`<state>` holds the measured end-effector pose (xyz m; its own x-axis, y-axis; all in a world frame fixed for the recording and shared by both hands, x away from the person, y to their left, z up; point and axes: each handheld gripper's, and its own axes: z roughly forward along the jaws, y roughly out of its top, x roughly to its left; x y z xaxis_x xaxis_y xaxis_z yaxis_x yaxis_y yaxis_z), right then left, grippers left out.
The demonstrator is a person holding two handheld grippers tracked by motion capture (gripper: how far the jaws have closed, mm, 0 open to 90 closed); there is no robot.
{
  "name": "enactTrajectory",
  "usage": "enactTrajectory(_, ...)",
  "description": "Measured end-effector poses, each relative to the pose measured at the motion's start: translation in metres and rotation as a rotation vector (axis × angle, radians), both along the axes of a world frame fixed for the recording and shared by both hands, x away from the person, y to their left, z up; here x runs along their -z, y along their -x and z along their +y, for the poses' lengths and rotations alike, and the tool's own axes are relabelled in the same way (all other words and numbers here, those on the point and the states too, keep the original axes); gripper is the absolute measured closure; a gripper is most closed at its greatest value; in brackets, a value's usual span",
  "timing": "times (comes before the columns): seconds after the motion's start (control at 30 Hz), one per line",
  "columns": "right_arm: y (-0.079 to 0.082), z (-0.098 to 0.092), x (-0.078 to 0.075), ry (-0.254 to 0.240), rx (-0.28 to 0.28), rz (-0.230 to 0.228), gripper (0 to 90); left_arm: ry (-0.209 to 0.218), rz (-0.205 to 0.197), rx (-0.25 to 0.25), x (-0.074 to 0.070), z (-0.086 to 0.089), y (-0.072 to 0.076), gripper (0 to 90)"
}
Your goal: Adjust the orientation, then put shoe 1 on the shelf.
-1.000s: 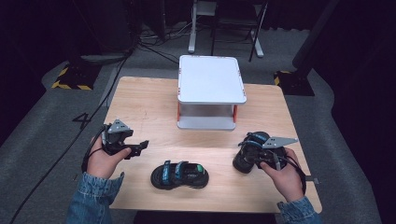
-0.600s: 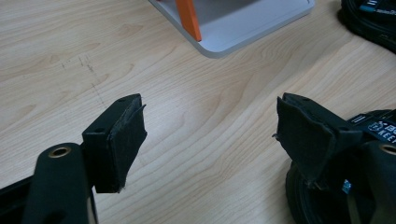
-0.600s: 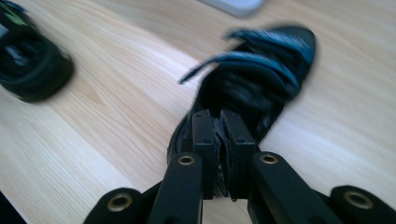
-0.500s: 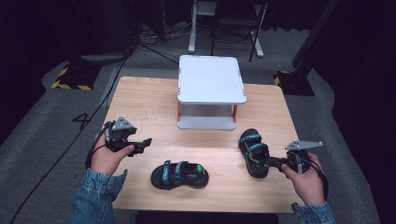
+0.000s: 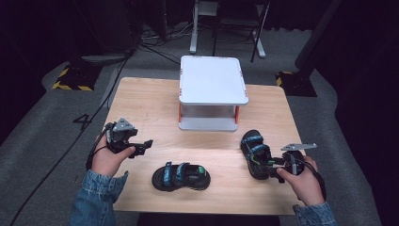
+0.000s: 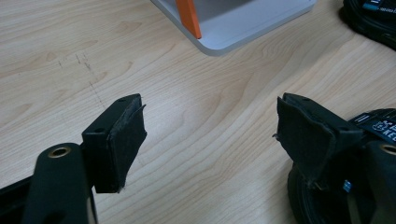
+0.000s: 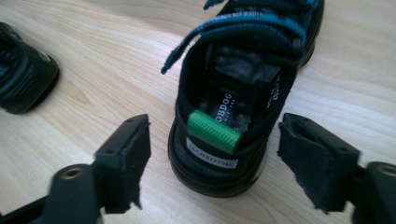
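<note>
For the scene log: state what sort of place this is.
Probably a recording studio or lab set-up, not a home: a lone wooden table on grey carpet, dark surroundings, cables across the floor, yellow-black hazard tape, and hand-held grippers working with sandals.

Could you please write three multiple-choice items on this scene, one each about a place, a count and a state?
1. Where does the white stand sit?
A. at the table's far middle
B. at its near left corner
C. on the floor

2. How many sandals lie on the table?
A. one
B. two
C. four

3. How is the right gripper?
A. shut on a strap
B. shut on nothing
C. open, its jaws on either side of the right sandal's heel

Key: 1 A, the high view shows it there; 2 B, the right sandal and the middle sandal; 3 C, its jaws have just been opening and stand clear of the heel.
</note>
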<state>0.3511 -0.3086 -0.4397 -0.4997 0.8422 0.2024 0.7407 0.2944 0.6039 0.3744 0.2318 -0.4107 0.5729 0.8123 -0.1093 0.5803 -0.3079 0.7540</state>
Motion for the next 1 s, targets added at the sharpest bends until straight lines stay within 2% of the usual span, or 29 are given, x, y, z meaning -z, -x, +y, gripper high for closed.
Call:
enactTrajectory(0.07,-0.002,0.000,0.004,-0.001,0.030,0.005,38.3,-0.003,-0.002,0.000,0.000,0.001,0.000,24.0)
enactTrajectory(0.13,-0.002,-0.001,0.005,-0.005,0.026,0.009,46.9,0.001,-0.002,-0.004,0.000,0.002,0.000,24.0)
enactTrajectory(0.17,-0.002,-0.001,0.005,-0.005,0.026,0.009,46.9,0.001,-0.002,-0.004,0.000,0.002,0.000,24.0)
enactTrajectory(0.2,-0.003,-0.003,0.004,-0.004,0.033,0.017,60.6,0.001,0.002,-0.007,0.001,0.002,0.001,24.0)
enactTrajectory(0.23,-0.003,-0.003,0.004,-0.004,0.033,0.017,60.6,0.001,0.002,-0.007,0.001,0.002,0.001,24.0)
enactTrajectory(0.33,-0.007,-0.007,0.005,-0.003,0.025,0.018,77.5,-0.005,0.002,-0.009,0.001,0.003,0.002,24.0)
enactTrajectory(0.43,-0.008,-0.005,0.004,-0.006,0.019,0.013,78.9,0.004,0.002,-0.018,0.001,0.004,0.003,24.0)
enactTrajectory(0.6,-0.006,0.002,-0.008,-0.046,0.006,-0.070,79.5,-0.003,0.004,-0.038,0.003,0.011,0.006,24.0)
enactTrajectory(0.63,-0.006,0.002,-0.008,-0.046,0.006,-0.070,79.5,-0.003,0.004,-0.038,0.003,0.011,0.006,24.0)
enactTrajectory(0.67,-0.006,0.005,-0.013,-0.064,0.002,-0.103,79.6,0.000,0.006,-0.039,0.003,0.013,0.008,24.0)
enactTrajectory(0.7,-0.006,0.005,-0.013,-0.064,0.002,-0.103,79.6,0.000,0.006,-0.039,0.003,0.013,0.008,24.0)
enactTrajectory(0.73,-0.006,0.008,-0.017,-0.069,-0.005,-0.133,79.6,-0.003,0.003,-0.045,0.002,0.016,0.011,24.0)
enactTrajectory(0.77,-0.006,0.008,-0.017,-0.069,-0.005,-0.133,79.6,-0.003,0.003,-0.045,0.002,0.016,0.011,24.0)
enactTrajectory(0.8,-0.008,0.013,-0.022,-0.081,-0.022,-0.157,79.6,0.000,-0.003,-0.057,0.002,0.019,0.014,24.0)
enactTrajectory(1.0,-0.016,0.033,-0.031,-0.127,-0.076,-0.208,79.5,-0.002,0.000,-0.082,0.000,0.027,0.022,24.1)
